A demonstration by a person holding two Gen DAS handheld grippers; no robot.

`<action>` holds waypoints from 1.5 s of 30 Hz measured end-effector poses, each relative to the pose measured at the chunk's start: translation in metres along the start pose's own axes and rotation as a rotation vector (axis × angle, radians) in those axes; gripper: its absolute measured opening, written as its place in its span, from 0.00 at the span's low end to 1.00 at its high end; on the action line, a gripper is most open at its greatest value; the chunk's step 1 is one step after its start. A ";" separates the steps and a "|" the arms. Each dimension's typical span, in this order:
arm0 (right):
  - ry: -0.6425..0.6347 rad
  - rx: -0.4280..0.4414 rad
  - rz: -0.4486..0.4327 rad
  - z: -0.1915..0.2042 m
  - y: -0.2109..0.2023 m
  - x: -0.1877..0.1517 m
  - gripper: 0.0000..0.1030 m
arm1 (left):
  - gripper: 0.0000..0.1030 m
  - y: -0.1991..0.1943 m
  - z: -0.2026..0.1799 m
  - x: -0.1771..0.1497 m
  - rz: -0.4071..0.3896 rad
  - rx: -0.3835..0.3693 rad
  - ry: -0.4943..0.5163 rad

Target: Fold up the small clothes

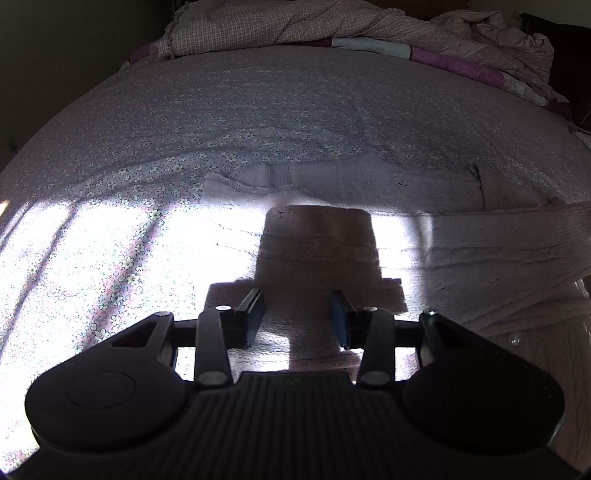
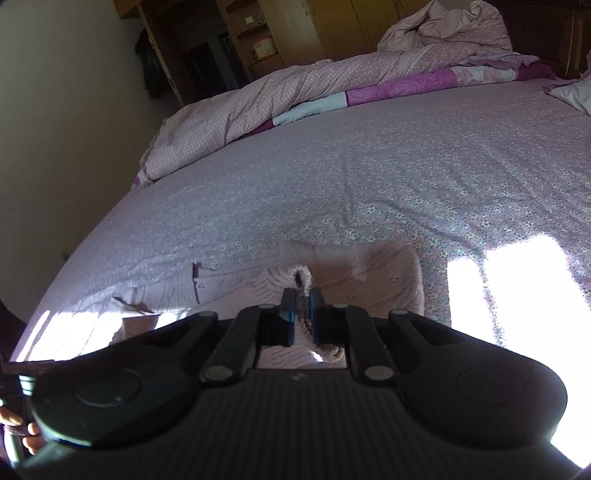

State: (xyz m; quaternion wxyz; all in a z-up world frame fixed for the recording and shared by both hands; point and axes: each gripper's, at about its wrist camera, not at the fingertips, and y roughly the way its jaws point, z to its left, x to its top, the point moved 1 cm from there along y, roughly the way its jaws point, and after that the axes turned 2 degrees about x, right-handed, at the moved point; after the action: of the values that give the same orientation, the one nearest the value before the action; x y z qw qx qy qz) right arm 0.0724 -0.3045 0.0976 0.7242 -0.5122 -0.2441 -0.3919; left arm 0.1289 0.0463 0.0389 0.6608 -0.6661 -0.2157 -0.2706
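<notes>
A small pale pink knit sweater (image 1: 332, 229) lies on the flowered bed sheet, partly in strong sunlight. My left gripper (image 1: 297, 317) is open and empty, hovering just above the sweater's near part. One sleeve (image 1: 517, 236) runs off to the right in the left wrist view. My right gripper (image 2: 302, 314) is shut on a pinched ridge of the pink sweater (image 2: 384, 273), lifting the knit edge up between the fingers. The sweater's left part (image 2: 166, 295) lies flat on the sheet.
The purple flowered sheet (image 1: 258, 110) covers a wide bed. A crumpled pink checked duvet (image 2: 280, 88) is piled along the far edge. A wooden wardrobe and shelves (image 2: 295, 29) stand beyond the bed. A wall (image 2: 74, 110) is on the left.
</notes>
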 end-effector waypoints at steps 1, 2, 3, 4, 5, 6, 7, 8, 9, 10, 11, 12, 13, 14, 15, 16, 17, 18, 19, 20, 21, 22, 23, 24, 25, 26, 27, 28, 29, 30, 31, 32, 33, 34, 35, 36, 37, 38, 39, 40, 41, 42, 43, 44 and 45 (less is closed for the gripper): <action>0.005 -0.035 0.003 -0.005 0.004 0.004 0.09 | 0.46 0.002 0.000 0.000 0.000 0.000 0.002; 0.009 -0.059 0.006 -0.009 0.007 0.005 0.03 | 0.46 0.003 -0.001 0.001 0.000 0.000 0.005; 0.016 -0.095 0.017 -0.016 0.014 0.007 0.02 | 0.46 0.005 -0.002 0.001 0.001 0.002 0.010; 0.026 -0.125 0.029 -0.022 0.020 0.007 0.02 | 0.46 0.006 -0.003 0.001 0.001 0.004 0.014; 0.032 -0.140 0.037 -0.027 0.025 0.006 0.02 | 0.46 0.007 -0.003 0.000 0.001 0.006 0.017; 0.040 -0.151 0.049 -0.033 0.032 0.003 0.02 | 0.46 0.008 -0.004 0.000 -0.001 0.007 0.021; 0.050 -0.157 0.063 -0.038 0.037 0.000 0.03 | 0.46 0.009 -0.005 0.001 -0.001 0.009 0.024; 0.068 -0.153 0.076 -0.043 0.040 -0.003 0.04 | 0.46 0.011 -0.005 0.002 -0.002 0.010 0.027; 0.100 -0.137 0.085 -0.047 0.042 -0.007 0.06 | 0.47 0.011 -0.006 0.000 -0.002 0.012 0.029; 0.135 -0.109 0.080 -0.051 0.041 -0.012 0.06 | 0.49 0.012 -0.005 0.000 -0.003 0.012 0.029; 0.152 -0.082 0.075 -0.051 0.040 -0.015 0.06 | 0.49 0.013 -0.006 0.000 -0.003 0.013 0.029; 0.154 -0.066 0.074 -0.049 0.040 -0.018 0.07 | 0.50 0.012 -0.007 0.000 -0.003 0.015 0.027; 0.145 -0.069 0.066 -0.047 0.039 -0.019 0.12 | 0.51 0.012 -0.008 0.000 -0.004 0.016 0.028; 0.128 -0.080 0.056 -0.045 0.038 -0.021 0.23 | 0.51 0.012 -0.009 -0.001 -0.005 0.019 0.030; 0.109 -0.085 0.049 -0.042 0.038 -0.021 0.35 | 0.51 0.012 -0.010 -0.001 -0.007 0.021 0.032; 0.094 -0.081 0.041 -0.041 0.039 -0.021 0.56 | 0.51 0.011 -0.010 -0.001 -0.007 0.022 0.032; 0.090 -0.076 0.036 -0.040 0.039 -0.022 0.60 | 0.51 0.011 -0.010 -0.001 -0.008 0.021 0.030; 0.086 -0.066 0.033 -0.041 0.040 -0.021 0.59 | 0.51 0.010 -0.009 -0.001 -0.011 0.017 0.022; 0.079 -0.051 0.038 -0.040 0.042 -0.021 0.59 | 0.51 0.009 -0.008 -0.001 -0.015 0.010 0.013; 0.076 -0.044 0.042 -0.040 0.044 -0.022 0.59 | 0.51 0.008 -0.007 -0.001 -0.021 0.003 0.005; 0.073 -0.039 0.051 -0.040 0.047 -0.022 0.59 | 0.51 0.005 -0.006 0.000 -0.032 -0.009 -0.002; 0.072 -0.038 0.064 -0.040 0.051 -0.023 0.58 | 0.51 0.003 -0.006 0.000 -0.043 -0.016 -0.004; 0.070 -0.041 0.083 -0.039 0.056 -0.025 0.55 | 0.51 0.001 -0.006 0.001 -0.053 -0.018 -0.004; 0.069 -0.047 0.101 -0.039 0.061 -0.028 0.54 | 0.51 0.000 -0.005 0.002 -0.063 -0.019 -0.003; 0.068 -0.058 0.118 -0.039 0.066 -0.031 0.52 | 0.51 0.000 -0.005 0.002 -0.069 -0.020 -0.003; 0.065 -0.069 0.126 -0.039 0.069 -0.033 0.50 | 0.51 0.000 -0.005 0.003 -0.073 -0.022 -0.005; 0.056 -0.079 0.122 -0.038 0.072 -0.036 0.48 | 0.51 0.001 -0.003 0.003 -0.073 -0.024 -0.011; 0.044 -0.089 0.118 -0.036 0.073 -0.037 0.45 | 0.51 0.002 -0.003 0.004 -0.070 -0.025 -0.018; 0.031 -0.099 0.121 -0.033 0.073 -0.037 0.34 | 0.51 0.004 -0.002 0.004 -0.064 -0.026 -0.025; 0.018 -0.099 0.124 -0.031 0.073 -0.037 0.23 | 0.51 0.006 -0.002 0.004 -0.058 -0.026 -0.030; 0.017 -0.083 0.122 -0.030 0.071 -0.036 0.15 | 0.51 0.007 -0.001 0.004 -0.053 -0.025 -0.032; 0.019 -0.074 0.114 -0.029 0.068 -0.035 0.13 | 0.51 0.009 -0.001 0.003 -0.048 -0.023 -0.033; 0.005 -0.076 0.094 -0.026 0.062 -0.033 0.13 | 0.51 0.012 -0.002 0.002 -0.041 -0.018 -0.031; -0.004 -0.082 0.069 -0.024 0.056 -0.032 0.13 | 0.51 0.015 -0.002 0.002 -0.034 -0.014 -0.029; -0.010 -0.093 0.038 -0.023 0.047 -0.030 0.12 | 0.51 0.019 -0.002 0.001 -0.026 -0.010 -0.025; -0.006 -0.116 0.011 -0.023 0.039 -0.028 0.12 | 0.52 0.022 -0.004 0.000 -0.020 -0.004 -0.018; 0.004 -0.141 -0.003 -0.025 0.034 -0.027 0.12 | 0.53 0.024 -0.004 0.001 -0.023 0.001 -0.013; 0.010 -0.159 0.000 -0.028 0.033 -0.027 0.12 | 0.53 0.024 -0.006 0.001 -0.024 0.006 -0.009; 0.009 -0.182 0.014 -0.031 0.036 -0.029 0.11 | 0.53 0.025 -0.008 0.002 -0.023 0.012 0.000; 0.005 -0.209 0.034 -0.034 0.041 -0.032 0.10 | 0.53 0.025 -0.009 0.003 -0.022 0.016 0.007; 0.000 -0.240 0.065 -0.037 0.049 -0.036 0.09 | 0.53 0.024 -0.010 0.003 -0.022 0.018 0.011; -0.004 -0.252 0.106 -0.043 0.058 -0.041 0.08 | 0.53 0.023 -0.010 0.002 -0.022 0.017 0.011; -0.004 -0.236 0.092 -0.045 0.060 -0.044 0.08 | 0.53 0.021 -0.009 0.001 -0.022 0.015 0.011; -0.003 -0.230 0.077 -0.046 0.059 -0.044 0.09 | 0.53 0.017 -0.008 0.000 -0.021 0.014 0.008; 0.008 -0.221 0.079 -0.047 0.056 -0.042 0.11 | 0.53 0.014 -0.007 -0.001 -0.019 0.016 0.006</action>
State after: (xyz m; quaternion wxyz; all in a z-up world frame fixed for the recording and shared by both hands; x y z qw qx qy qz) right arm 0.0915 -0.3256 0.0181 0.6791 -0.5965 -0.1760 -0.3899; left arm 0.1369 0.0389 0.0275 0.6640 -0.6580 -0.2222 -0.2772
